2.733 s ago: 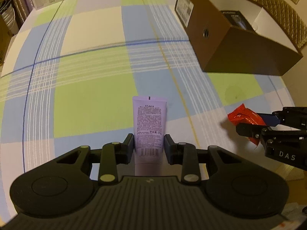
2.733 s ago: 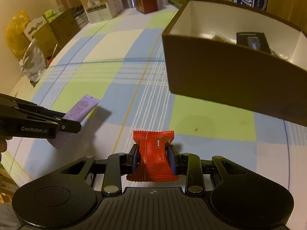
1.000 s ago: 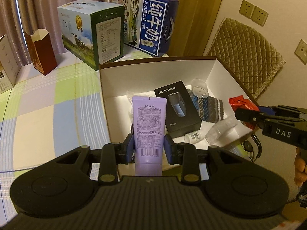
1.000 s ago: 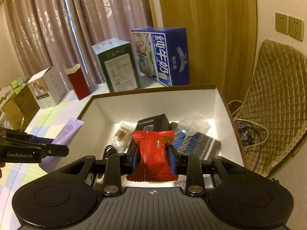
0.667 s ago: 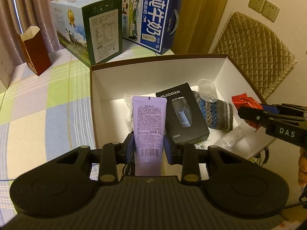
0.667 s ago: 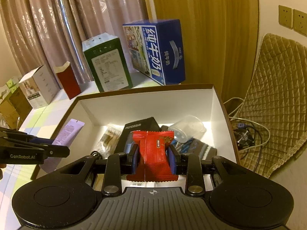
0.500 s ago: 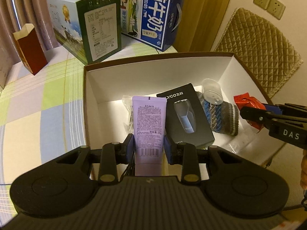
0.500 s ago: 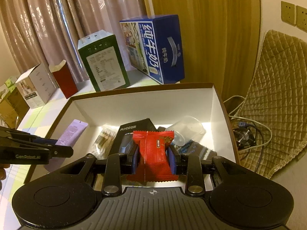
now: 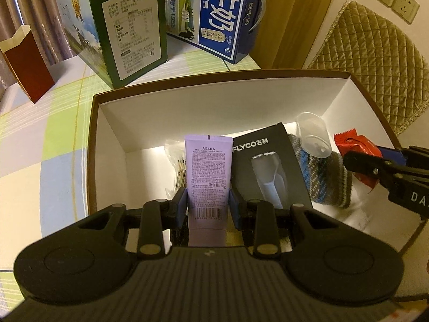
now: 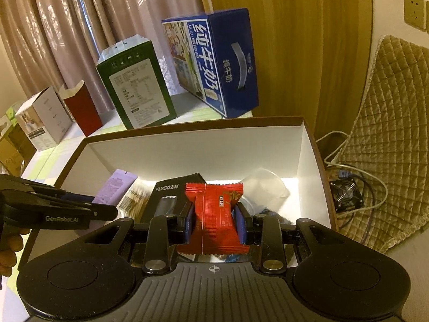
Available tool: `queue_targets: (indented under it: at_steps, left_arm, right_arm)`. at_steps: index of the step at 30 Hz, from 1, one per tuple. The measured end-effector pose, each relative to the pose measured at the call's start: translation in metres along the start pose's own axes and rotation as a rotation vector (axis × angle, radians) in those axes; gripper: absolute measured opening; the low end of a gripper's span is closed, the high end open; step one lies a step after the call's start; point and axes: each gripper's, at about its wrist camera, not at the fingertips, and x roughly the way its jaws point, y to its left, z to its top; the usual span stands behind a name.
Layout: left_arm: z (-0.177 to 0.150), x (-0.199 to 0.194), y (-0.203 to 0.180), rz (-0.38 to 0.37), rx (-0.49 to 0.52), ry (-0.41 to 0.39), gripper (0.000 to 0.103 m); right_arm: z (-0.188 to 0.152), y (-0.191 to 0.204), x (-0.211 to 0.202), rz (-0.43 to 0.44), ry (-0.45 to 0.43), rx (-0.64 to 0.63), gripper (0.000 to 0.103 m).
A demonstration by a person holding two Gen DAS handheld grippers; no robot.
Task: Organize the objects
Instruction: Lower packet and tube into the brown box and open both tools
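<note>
My left gripper (image 9: 208, 206) is shut on a lilac ASAKA tube (image 9: 208, 171), held upright over the left half of an open brown box with a white inside (image 9: 214, 99). My right gripper (image 10: 216, 224) is shut on a red snack packet (image 10: 215, 214) above the box's right half (image 10: 203, 150). The right gripper (image 9: 375, 170) with the red packet (image 9: 354, 143) also shows at the right of the left wrist view. In the right wrist view the left gripper (image 10: 104, 210) and the tube (image 10: 115, 187) appear at the left.
Inside the box lie a black FLYCO carton (image 9: 268, 166), a clear plastic cup (image 9: 312, 136), a striped knit item (image 9: 324, 179) and a bagged item (image 9: 177, 166). Behind stand a green carton (image 9: 118, 26), a blue milk carton (image 9: 217, 10) and a red bag (image 9: 25, 64). A quilted chair (image 10: 386, 139) is right.
Both grippers rose from the checked tablecloth with the tube and the packet and moved over the open box. In the last half second they have crept a little further in over it.
</note>
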Motion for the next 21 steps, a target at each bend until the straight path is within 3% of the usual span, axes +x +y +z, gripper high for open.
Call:
queue_targets:
  at_steps: [5, 14, 17, 21]
  left_arm:
    - [0.005, 0.005, 0.003, 0.003, -0.018, -0.001, 0.031]
    - [0.01, 0.0, 0.006, 0.028, -0.028, -0.013, 0.068]
    - [0.01, -0.005, 0.006, 0.038, -0.023, -0.027, 0.071]
    - [0.008, -0.01, 0.006, 0.043, -0.028, -0.038, 0.083]
  right_arm:
    - [0.003, -0.004, 0.006, 0.007, 0.003, 0.008, 0.029]
    - [0.006, -0.009, 0.013, 0.022, 0.014, 0.027, 0.029]
    - [0.007, -0.009, 0.014, 0.031, 0.013, 0.03, 0.029]
    - [0.008, -0.01, 0.015, 0.045, 0.001, 0.04, 0.034]
